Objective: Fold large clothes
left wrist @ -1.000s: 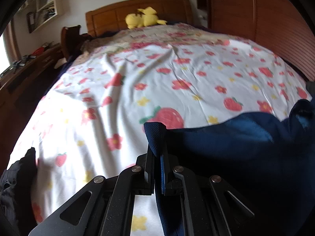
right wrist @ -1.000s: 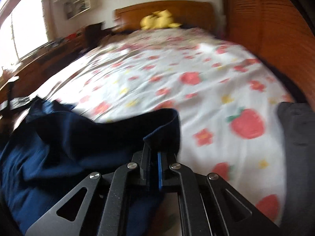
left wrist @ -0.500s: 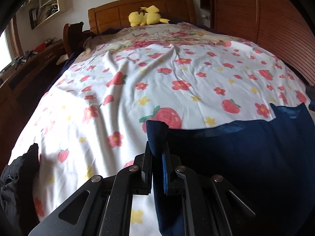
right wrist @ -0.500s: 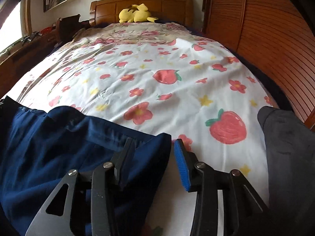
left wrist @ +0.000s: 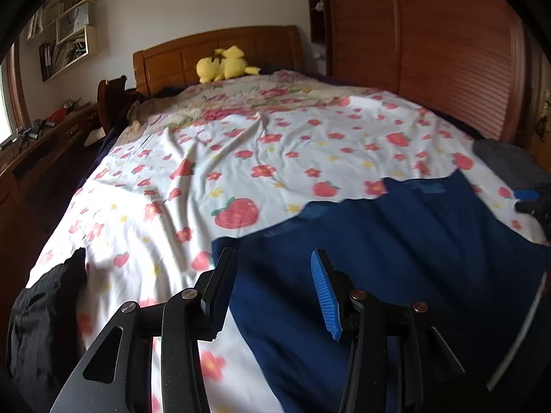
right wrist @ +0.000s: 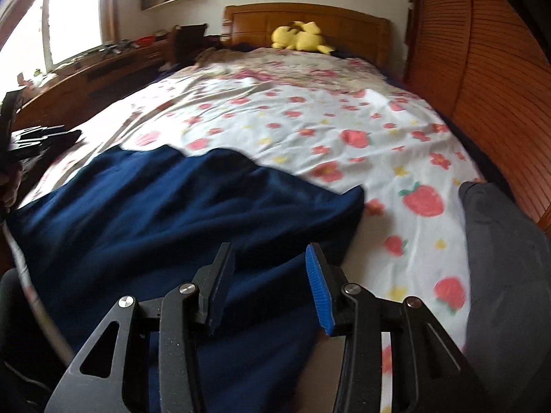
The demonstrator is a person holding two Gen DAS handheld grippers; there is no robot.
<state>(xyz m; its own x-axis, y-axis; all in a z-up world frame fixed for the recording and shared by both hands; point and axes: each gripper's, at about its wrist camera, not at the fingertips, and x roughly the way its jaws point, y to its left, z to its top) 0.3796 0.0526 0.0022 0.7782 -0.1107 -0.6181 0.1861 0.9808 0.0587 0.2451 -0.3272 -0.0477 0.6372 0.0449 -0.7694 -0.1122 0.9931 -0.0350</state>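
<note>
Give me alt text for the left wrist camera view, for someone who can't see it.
The left tool hangs open, holding nothing, over a navy blue garment spread flat on a bed with a strawberry-print sheet. A yellow plush toy sits by the wooden headboard, and a black garment lies at the bed's left edge.

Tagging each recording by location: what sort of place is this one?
A home bedroom, most likely. A bed with a strawberry-print sheet fills the view, a wooden headboard with a yellow plush toy stands at its far end, and a slatted wooden wardrobe runs along one side.
</note>
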